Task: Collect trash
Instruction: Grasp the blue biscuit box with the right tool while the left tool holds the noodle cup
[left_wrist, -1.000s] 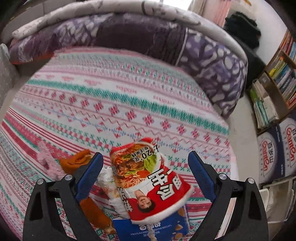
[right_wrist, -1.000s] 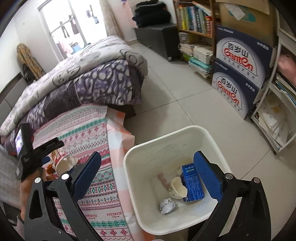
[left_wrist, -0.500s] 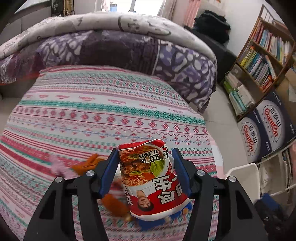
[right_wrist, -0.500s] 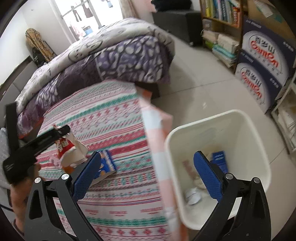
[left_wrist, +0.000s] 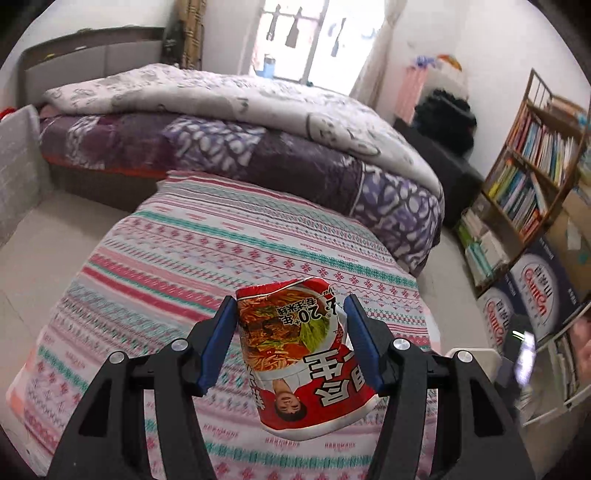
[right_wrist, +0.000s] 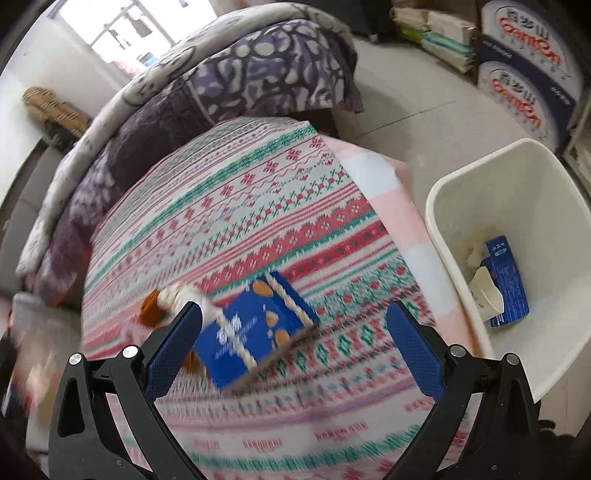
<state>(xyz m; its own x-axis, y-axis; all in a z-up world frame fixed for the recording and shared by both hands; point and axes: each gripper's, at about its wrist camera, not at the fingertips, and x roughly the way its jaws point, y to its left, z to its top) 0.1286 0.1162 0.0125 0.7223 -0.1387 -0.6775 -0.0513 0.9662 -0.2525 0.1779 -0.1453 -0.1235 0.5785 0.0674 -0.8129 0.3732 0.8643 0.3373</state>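
Observation:
My left gripper (left_wrist: 290, 345) is shut on a crumpled red instant-noodle cup (left_wrist: 301, 358) and holds it above the patterned tablecloth (left_wrist: 207, 258). My right gripper (right_wrist: 293, 345) is open and empty above a blue biscuit box (right_wrist: 251, 332) that lies on the cloth. Orange peel (right_wrist: 149, 312) and a pale wrapper (right_wrist: 181, 295) lie just left of the box. A white trash bin (right_wrist: 524, 184) stands on the floor to the right; it holds a blue carton (right_wrist: 508, 280) and a paper cup (right_wrist: 487, 295).
A bed with a purple and grey quilt (left_wrist: 229, 125) lies behind the table. A bookshelf (left_wrist: 535, 177) and blue Ganten boxes (left_wrist: 532, 295) stand at the right; the boxes (right_wrist: 532, 70) also show in the right wrist view. The bin's corner (left_wrist: 476, 354) shows beside the table.
My left gripper closed on the noodle cup and lifted it off the cloth. My right gripper swung left from over the bin to over the biscuit box.

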